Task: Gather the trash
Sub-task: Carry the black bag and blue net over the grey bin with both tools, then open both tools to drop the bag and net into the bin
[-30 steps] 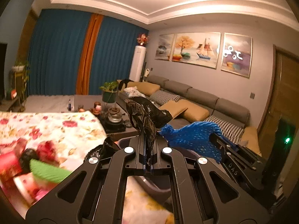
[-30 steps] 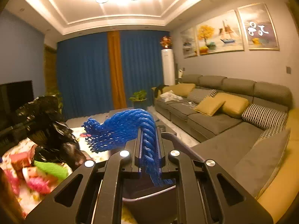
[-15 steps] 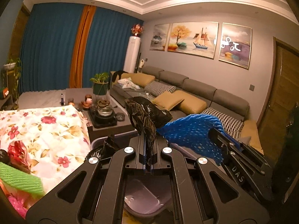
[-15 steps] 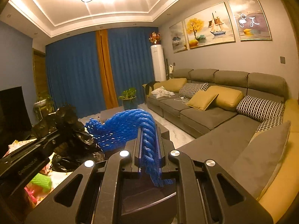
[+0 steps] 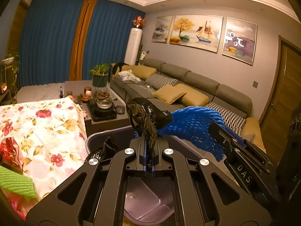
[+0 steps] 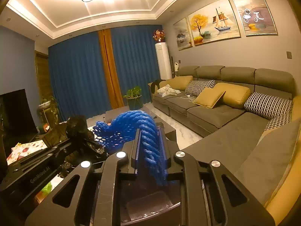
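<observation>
My left gripper (image 5: 149, 141) is shut on a crumpled black plastic bag (image 5: 145, 116), which sticks up from the jaws. My right gripper (image 6: 149, 137) is shut on a blue foam net sleeve (image 6: 131, 126); the sleeve also shows in the left wrist view (image 5: 190, 126), touching the black bag. Both grippers hang over a grey-purple plastic bin (image 5: 146, 205), whose inside shows below the fingers in both views (image 6: 150, 205). The left gripper and its bag (image 6: 79, 130) appear at the left of the right wrist view.
A table with a floral cloth (image 5: 37, 128) lies left, with a green foam net (image 5: 15, 184) and red wrappers (image 5: 9, 150) on it. A dark coffee table with a tea set (image 5: 103, 105) stands behind the bin. A grey sofa (image 6: 225, 113) runs along the right.
Both grippers have swung right, away from the floral table, and come to hang over the bin. Each keeps its hold on its piece of trash.
</observation>
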`<state>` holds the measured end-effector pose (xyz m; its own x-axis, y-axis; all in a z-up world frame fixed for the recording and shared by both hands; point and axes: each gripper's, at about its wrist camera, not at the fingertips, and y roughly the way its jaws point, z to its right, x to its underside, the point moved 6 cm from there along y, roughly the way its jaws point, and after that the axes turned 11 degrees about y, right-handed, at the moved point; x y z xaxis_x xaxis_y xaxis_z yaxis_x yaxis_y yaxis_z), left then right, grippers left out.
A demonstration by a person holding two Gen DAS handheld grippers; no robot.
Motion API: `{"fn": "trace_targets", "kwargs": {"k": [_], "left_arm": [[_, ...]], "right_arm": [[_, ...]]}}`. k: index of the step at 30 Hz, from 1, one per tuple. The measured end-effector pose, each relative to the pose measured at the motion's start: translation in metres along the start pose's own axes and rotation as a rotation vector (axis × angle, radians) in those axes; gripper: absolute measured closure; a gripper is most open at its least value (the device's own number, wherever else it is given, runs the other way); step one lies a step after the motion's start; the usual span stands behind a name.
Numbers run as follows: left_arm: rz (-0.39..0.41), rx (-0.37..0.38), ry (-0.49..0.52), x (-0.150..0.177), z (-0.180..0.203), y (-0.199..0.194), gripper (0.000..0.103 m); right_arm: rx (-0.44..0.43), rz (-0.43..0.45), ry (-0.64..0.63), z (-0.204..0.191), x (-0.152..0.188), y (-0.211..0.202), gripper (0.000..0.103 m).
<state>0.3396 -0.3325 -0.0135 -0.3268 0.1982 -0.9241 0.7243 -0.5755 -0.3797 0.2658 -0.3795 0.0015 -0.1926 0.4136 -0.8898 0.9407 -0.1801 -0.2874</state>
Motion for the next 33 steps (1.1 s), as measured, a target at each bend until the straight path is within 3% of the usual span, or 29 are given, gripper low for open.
{"fn": "trace_targets", "kwargs": {"k": [4,5,8,10,12,16,20,22,24,33], "left_arm": [[-0.021,0.013,-0.008,0.003,-0.003,0.005,0.093],[-0.023,0.007,-0.007,0.004,-0.003,0.006,0.090],[-0.028,0.000,-0.022,0.005,-0.007,0.006,0.076],[-0.019,-0.014,-0.038,0.005,-0.013,0.003,0.057],[-0.008,-0.032,-0.047,0.005,-0.016,-0.001,0.044],[0.013,-0.078,-0.037,0.004,-0.021,-0.015,0.028],[0.020,-0.120,-0.046,0.007,-0.029,-0.035,0.018],[0.022,-0.144,-0.055,0.010,-0.034,-0.046,0.015],[0.018,-0.174,-0.065,0.015,-0.041,-0.057,0.014],[-0.010,-0.317,-0.074,0.042,-0.074,-0.123,0.013]], "right_arm": [[-0.003,-0.014,0.012,0.003,0.001,0.004,0.069],[0.002,-0.012,0.013,0.004,0.001,0.005,0.061],[0.008,-0.004,0.018,0.007,0.000,0.003,0.056],[0.013,-0.002,0.022,0.009,0.000,0.002,0.052],[0.015,0.003,0.020,0.009,0.000,0.000,0.044],[0.011,0.014,0.000,0.006,0.000,-0.010,0.031],[0.008,0.034,-0.016,-0.001,-0.001,-0.023,0.016],[0.007,0.033,-0.025,-0.003,0.001,-0.029,0.015],[0.006,0.025,-0.027,-0.006,0.004,-0.034,0.007],[-0.056,0.011,-0.038,-0.030,0.020,-0.054,0.006]]}}
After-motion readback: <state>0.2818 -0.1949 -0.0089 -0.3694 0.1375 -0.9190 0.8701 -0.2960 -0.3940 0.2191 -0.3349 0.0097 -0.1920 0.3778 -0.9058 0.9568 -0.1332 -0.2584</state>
